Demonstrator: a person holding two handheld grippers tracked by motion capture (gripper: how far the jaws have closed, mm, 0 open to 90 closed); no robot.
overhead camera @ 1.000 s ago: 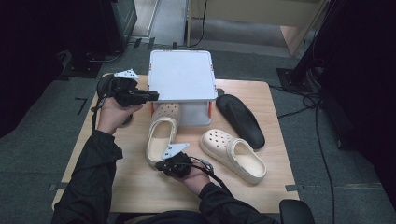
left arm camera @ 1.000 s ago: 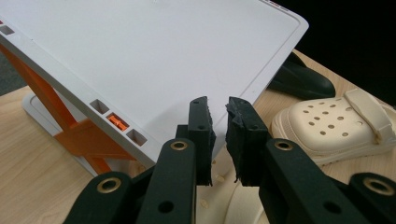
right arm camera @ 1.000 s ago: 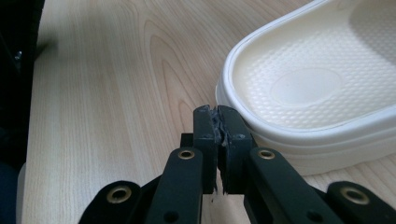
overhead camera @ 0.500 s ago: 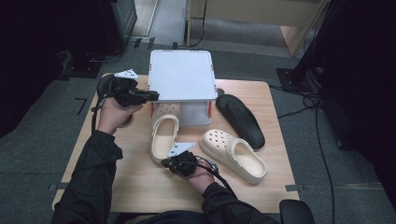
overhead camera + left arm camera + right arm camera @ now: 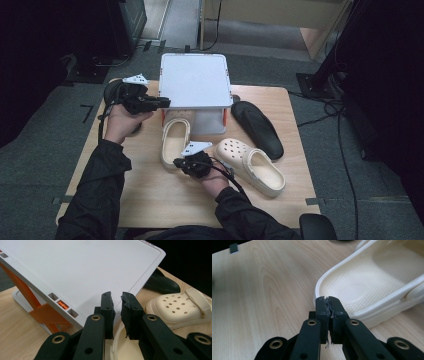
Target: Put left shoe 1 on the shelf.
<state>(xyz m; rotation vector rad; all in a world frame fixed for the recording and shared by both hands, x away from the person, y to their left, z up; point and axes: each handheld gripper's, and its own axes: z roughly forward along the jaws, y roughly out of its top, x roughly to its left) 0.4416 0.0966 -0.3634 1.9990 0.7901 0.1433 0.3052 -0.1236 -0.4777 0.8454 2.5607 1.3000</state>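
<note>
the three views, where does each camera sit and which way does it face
High view: above the person's side, looking forward and down on the table; both forearms and each claw show.
Left gripper view: rides the left claw, facing the white lidded box; jaws slightly apart.
Right gripper view: rides the right claw, low over the wood, at the heel of the cream clog; jaws closed.
Shared: high and left views both show the box and the perforated clog.

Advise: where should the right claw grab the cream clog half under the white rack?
Probably the clog's heel rim, from the person's side: the toe sits under the white rack, and the raised open heel wall faces the right claw, whose jaws are shut beside it.
</note>
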